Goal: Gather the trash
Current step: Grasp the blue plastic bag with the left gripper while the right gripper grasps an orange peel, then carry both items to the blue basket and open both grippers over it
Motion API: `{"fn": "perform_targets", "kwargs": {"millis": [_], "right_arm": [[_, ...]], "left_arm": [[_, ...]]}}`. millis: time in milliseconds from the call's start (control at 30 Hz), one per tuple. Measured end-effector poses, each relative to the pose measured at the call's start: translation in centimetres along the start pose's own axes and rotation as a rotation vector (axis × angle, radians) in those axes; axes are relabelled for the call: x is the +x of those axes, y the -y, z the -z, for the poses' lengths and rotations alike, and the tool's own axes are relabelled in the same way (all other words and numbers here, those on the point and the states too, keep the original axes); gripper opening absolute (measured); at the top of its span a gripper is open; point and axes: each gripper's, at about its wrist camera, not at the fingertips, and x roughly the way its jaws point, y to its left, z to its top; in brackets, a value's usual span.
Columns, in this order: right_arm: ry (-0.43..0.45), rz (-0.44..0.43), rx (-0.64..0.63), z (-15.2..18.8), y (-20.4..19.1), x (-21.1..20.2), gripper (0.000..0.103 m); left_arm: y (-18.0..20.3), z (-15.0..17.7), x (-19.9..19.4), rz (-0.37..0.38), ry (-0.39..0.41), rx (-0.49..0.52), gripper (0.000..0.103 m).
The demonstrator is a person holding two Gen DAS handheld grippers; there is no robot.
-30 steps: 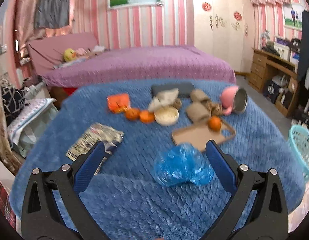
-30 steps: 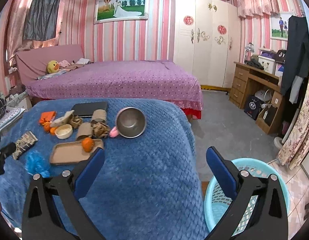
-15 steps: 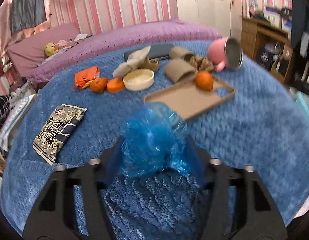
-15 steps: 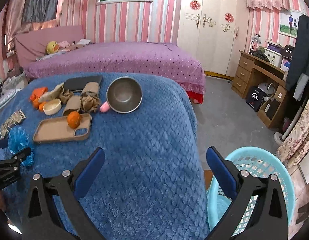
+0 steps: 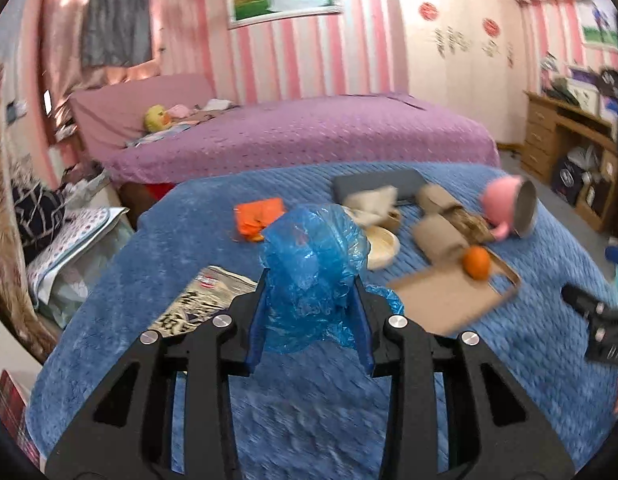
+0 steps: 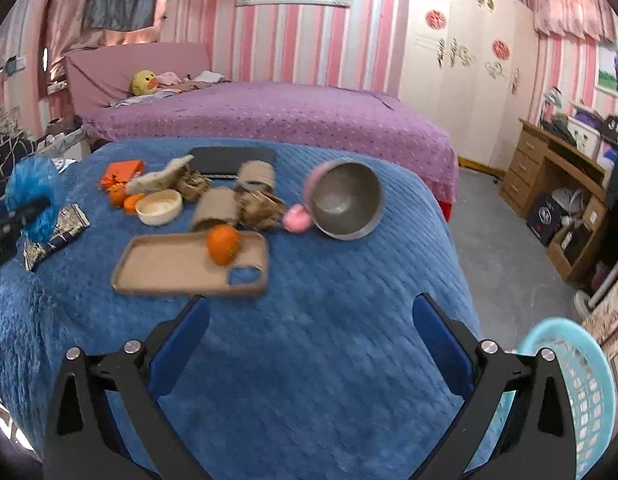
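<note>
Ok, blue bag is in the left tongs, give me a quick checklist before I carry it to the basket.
1. Blue plastic bag between the left tongs, which are closing on it: ok.
2. Bag lifted clear of the blue blanket: ok.
3. Right tongs open and empty: ok.
4. Light blue basket in view beside the bed: ok.
5. Room left in the basket: cannot tell.
6. Snack wrapper left lying on the blanket: not ok.

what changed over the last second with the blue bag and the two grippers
The left gripper, wide open a second ago around the blue plastic bag, is closing on it and has lifted it off the blue blanket. The right gripper moved nearer the phone case, still open and empty. The tangerine, bowl and snack wrapper stayed put.
</note>
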Motion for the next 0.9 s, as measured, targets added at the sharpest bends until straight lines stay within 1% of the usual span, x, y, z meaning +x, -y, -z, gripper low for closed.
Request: {"fn": "perform_targets", "kwargs": {"millis": [100, 167, 233, 267, 300, 400, 500, 567, 633, 767, 833, 900], "right_arm": [[-0.011, -0.013, -0.046, -0.7, -2.1, 1.4, 0.098], [-0.02, -0.021, -0.07, -1.3, -3.2, 2.5, 0.095], [-0.039, -0.04, -0.08, -2.0, -4.0, 3.8, 0.082], [-0.059, -0.052, -0.08, -2.4, -4.4, 4.8, 0.078], [-0.074, -0.064, -0.073, -2.6, -4.6, 5.4, 0.071], [-0.119, -0.092, -0.042, -3.1, -5.0, 7.6, 0.063], [-0.173, -0.077, -0.053, -2.9, -5.5, 9.6, 0.05], [-0.178, -0.104, -0.026, -2.9, -5.2, 10.1, 0.047], [-0.179, -0.12, -0.016, -3.0, -5.1, 10.0, 0.029], [-0.115, -0.121, -0.052, -2.9, -4.9, 7.7, 0.028], [-0.081, -0.118, -0.054, -2.8, -4.3, 5.9, 0.028], [-0.064, -0.118, -0.05, -2.5, -3.3, 4.2, 0.028]], "left_arm": [[-1.9, -0.5, 1.1, -0.062, -0.001, -0.032, 0.035], [-2.9, -0.5, 1.7, -0.078, -0.014, -0.057, 0.035], [-3.9, -0.5, 2.3, -0.068, -0.037, -0.089, 0.035], [-4.4, -0.5, 2.5, -0.069, -0.045, -0.1, 0.035], [-4.7, -0.4, 2.9, -0.073, -0.056, -0.108, 0.035], [-5.2, -0.1, 3.3, -0.074, -0.072, -0.125, 0.035], [-5.6, -0.3, 3.6, -0.054, -0.081, -0.152, 0.035], [-5.5, -0.3, 3.6, -0.046, -0.084, -0.156, 0.035], [-5.1, -0.4, 3.5, -0.045, -0.087, -0.146, 0.035], [-4.3, -0.6, 2.7, -0.047, -0.074, -0.111, 0.035], [-4.0, -0.7, 2.2, -0.041, -0.064, -0.109, 0.035], [-3.4, -0.7, 1.7, -0.025, -0.061, -0.119, 0.035]]}}
